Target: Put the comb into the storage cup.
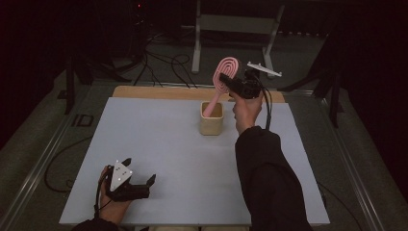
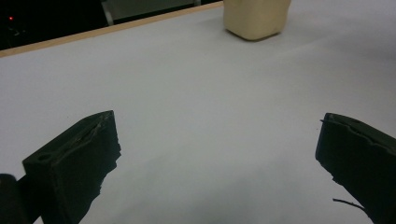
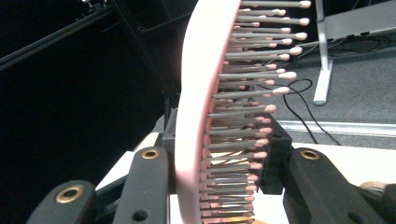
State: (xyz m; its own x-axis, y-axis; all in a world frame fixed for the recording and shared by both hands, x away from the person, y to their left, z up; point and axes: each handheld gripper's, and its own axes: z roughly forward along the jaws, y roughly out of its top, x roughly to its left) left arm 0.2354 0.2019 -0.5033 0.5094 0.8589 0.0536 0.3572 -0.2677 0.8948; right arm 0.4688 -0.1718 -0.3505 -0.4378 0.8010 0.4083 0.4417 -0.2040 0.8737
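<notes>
item: pink hairbrush [image 1: 225,73], paddle type, light and rigid, pins springy with rounded tips. the right gripper [image 1: 230,83] is clamping its fingers [image 3: 142,186] on the brush head, one on the smooth back, the other on the pin side; the handle is hanging below the fingers, its tip dipping into the beige cup [image 1: 211,123] on the desk [image 1: 159,144]. the plastic back is probably slick, so the head's flat faces are offering the best hold. the right forearm is reaching forward, hand raised above the cup. the left gripper [image 1: 140,179] is resting low on the desk, well apart, fingers [image 2: 74,163] standing wide with nothing between them.
</notes>
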